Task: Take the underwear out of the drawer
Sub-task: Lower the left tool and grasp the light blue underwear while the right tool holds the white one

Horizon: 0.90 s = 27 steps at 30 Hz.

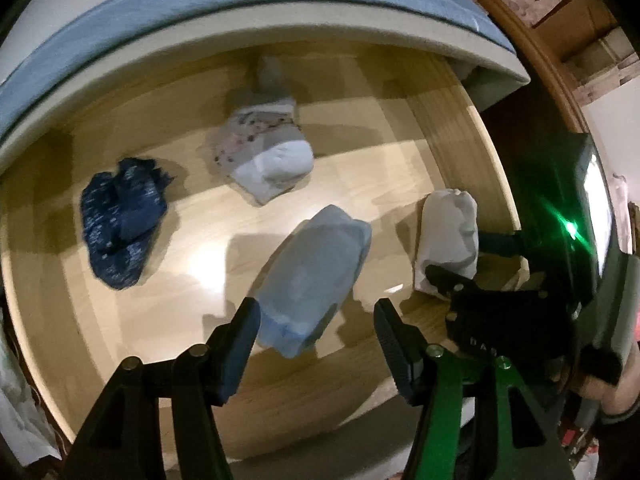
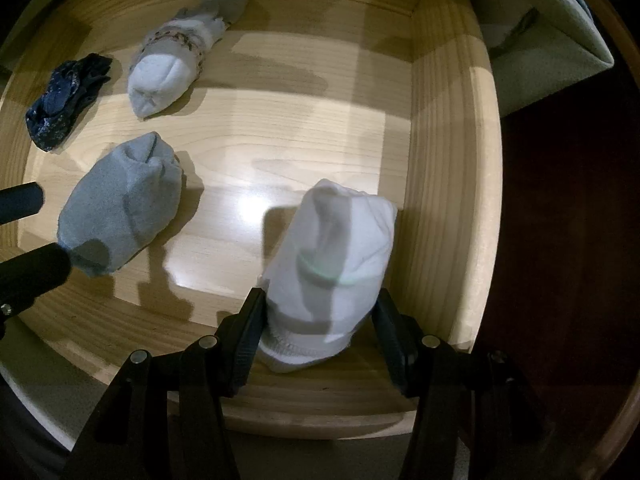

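right tongs [image 2: 318, 334] clench the white bundle [image 2: 328, 264] by the drawer's [image 2: 448, 184] right wall, long axis running away from them. left tongs [image 1: 316, 332], released, straddle the blue bundle [image 1: 312, 276] mid-drawer.

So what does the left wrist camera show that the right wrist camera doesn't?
Only the left wrist view shows the blue-edged mattress above the drawer, the left gripper open over the pale blue bundle, and the right gripper's body with its green light. Only the right wrist view shows the right gripper with its pads against the white sock bundle. Both show the wooden drawer, the dark blue piece and the grey patterned roll.
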Each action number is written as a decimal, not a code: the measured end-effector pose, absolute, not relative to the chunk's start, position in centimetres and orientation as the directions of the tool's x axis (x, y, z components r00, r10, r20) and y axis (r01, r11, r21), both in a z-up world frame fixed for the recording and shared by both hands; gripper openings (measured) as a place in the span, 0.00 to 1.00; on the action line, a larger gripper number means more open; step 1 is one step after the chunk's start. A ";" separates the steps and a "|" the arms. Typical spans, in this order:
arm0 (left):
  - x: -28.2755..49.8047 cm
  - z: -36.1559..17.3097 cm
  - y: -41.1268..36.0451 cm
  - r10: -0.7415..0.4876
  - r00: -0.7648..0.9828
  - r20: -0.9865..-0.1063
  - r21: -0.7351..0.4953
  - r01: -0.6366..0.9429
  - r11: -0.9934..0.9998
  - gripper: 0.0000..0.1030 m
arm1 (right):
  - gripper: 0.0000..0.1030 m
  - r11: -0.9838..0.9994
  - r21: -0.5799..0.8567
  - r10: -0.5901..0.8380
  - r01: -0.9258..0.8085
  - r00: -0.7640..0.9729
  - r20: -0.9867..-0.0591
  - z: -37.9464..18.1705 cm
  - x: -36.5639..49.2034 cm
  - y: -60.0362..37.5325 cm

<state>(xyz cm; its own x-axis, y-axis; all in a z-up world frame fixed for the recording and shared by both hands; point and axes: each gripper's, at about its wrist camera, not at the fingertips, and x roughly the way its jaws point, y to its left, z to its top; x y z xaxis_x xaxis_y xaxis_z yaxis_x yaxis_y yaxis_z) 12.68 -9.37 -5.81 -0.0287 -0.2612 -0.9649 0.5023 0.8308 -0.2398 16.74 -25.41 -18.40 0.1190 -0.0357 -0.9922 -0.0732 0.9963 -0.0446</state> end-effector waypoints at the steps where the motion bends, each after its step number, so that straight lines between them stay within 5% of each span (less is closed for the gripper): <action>1: 12.9 -6.1 -9.7 -0.256 -0.036 -0.966 -0.238 0.506 0.829 0.59 | 0.49 0.996 -0.045 -0.036 -0.073 0.119 -0.992 -18.4 16.7 -25.4; 27: 14.9 -10.4 -12.6 -0.025 -0.057 -0.998 -0.050 0.480 0.876 0.59 | 0.50 0.996 -0.045 -0.036 -0.071 0.119 -0.992 -18.3 16.9 -25.2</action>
